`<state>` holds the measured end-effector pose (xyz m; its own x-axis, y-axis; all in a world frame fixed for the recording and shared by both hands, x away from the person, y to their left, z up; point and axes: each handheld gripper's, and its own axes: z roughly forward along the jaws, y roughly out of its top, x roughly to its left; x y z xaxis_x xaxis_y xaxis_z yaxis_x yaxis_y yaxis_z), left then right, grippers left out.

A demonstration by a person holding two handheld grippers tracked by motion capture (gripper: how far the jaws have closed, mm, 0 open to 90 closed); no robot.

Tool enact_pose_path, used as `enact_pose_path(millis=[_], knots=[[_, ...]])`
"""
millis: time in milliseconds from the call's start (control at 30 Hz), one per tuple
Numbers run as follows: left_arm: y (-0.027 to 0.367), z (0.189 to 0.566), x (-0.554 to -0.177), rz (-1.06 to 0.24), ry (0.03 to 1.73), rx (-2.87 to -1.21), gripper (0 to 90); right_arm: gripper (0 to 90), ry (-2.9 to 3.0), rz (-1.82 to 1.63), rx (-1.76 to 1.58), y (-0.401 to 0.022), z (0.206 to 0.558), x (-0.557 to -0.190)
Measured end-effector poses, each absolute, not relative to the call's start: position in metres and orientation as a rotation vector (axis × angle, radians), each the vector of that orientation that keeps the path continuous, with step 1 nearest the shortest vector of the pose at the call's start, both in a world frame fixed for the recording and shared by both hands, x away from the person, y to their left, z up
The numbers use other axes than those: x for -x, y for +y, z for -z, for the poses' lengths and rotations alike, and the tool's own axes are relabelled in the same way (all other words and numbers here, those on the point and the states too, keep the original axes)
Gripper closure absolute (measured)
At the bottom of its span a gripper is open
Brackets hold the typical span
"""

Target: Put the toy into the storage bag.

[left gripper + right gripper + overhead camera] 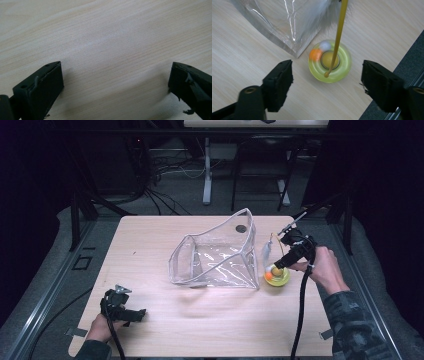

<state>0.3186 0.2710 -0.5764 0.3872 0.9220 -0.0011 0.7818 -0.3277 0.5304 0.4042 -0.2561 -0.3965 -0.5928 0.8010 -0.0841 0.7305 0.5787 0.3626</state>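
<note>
The little yellow ring toy (pixel 330 61) sits on the counter (pixel 200 320) near its right edge, touching the corner of the clear plastic bag (pixel 220 255). A thin yellow stick (pixel 338 32) with a fluffy feather (pixel 266 252) stands up from it. The right gripper (pixel 327 77) hangs over it, jaws wide apart, holding nothing. If it comes down crooked, it could bump the stick, tip the toy or push it off the edge. The left gripper (pixel 115 85) rests far away, wide apart and holding nothing too.

Lying on the pale wooden worktop (pixel 165 320): a clear plastic pouch (pixel 217 255) at centre, touching a yellow-green ring toy (pixel 276 276) just right. Beyond the far edge, cables (pixel 165 170) trailing across grey floor.
</note>
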Motion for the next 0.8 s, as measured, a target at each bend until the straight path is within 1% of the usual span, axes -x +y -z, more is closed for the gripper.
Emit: enact_pose_path(millis=[33, 67, 100, 167, 200, 233, 400, 433, 467, 500, 567, 600, 700, 733, 767, 800], knots=[[0.271, 0.576, -0.319, -0.419, 1.464, -2.202, 0.0, 29.4, 2.572, -0.428, -1.271, -0.256, 0.396, -0.404], [0.271, 0.576, -0.319, -0.415, 1.463, -2.203, 0.0, 34.4, 2.571, -0.423, -1.258, -0.255, 0.393, -0.405], [0.271, 0.576, -0.319, -0.419, 1.465, -2.202, 0.0, 34.4, 2.571, -0.423, -1.258, -0.255, 0.393, -0.405], [0.271, 0.576, -0.319, -0.416, 1.463, -2.205, 0.0, 39.2, 2.572, -0.432, -1.247, -0.255, 0.39, -0.406], [0.271, 0.576, -0.319, -0.413, 1.462, -2.206, 0.0, 43.2, 2.582, -0.424, -1.235, -0.254, 0.387, -0.407], [0.271, 0.576, -0.319, -0.413, 1.462, -2.206, 0.0, 43.2, 2.582, -0.424, -1.235, -0.254, 0.387, -0.407], [0.271, 0.576, -0.319, -0.413, 1.462, -2.207, 0.0, 55.8, 2.587, -0.388, -1.217, -0.251, 0.385, -0.412], [0.271, 0.576, -0.319, -0.412, 1.463, -2.207, 0.0, 55.8, 2.587, -0.388, -1.217, -0.251, 0.385, -0.412], [0.271, 0.576, -0.319, -0.412, 1.463, -2.208, 0.0, 58.2, 2.596, -0.377, -1.218, -0.25, 0.384, -0.414], [0.271, 0.576, -0.319, -0.412, 1.463, -2.208, 0.0, 58.2, 2.596, -0.377, -1.218, -0.25, 0.384, -0.414], [0.271, 0.576, -0.319, -0.412, 1.463, -2.208, 0.0, 60.9, 2.598, -0.371, -1.221, -0.25, 0.384, -0.416], [0.271, 0.576, -0.319, -0.412, 1.463, -2.208, 0.0, 64.3, 2.591, -0.374, -1.227, -0.249, 0.383, -0.417], [0.271, 0.576, -0.319, -0.412, 1.463, -2.209, 0.0, 66.6, 2.597, -0.368, -1.222, -0.248, 0.383, -0.418], [0.271, 0.576, -0.319, -0.412, 1.463, -2.209, 0.0, 69.8, 2.59, -0.374, -1.229, -0.247, 0.384, -0.418], [0.271, 0.576, -0.319, -0.412, 1.463, -2.208, 0.0, 69.8, 2.59, -0.374, -1.229, -0.247, 0.384, -0.418], [0.271, 0.576, -0.319, -0.412, 1.463, -2.209, 0.0, 72.9, 2.587, -0.375, -1.229, -0.247, 0.384, -0.419]])
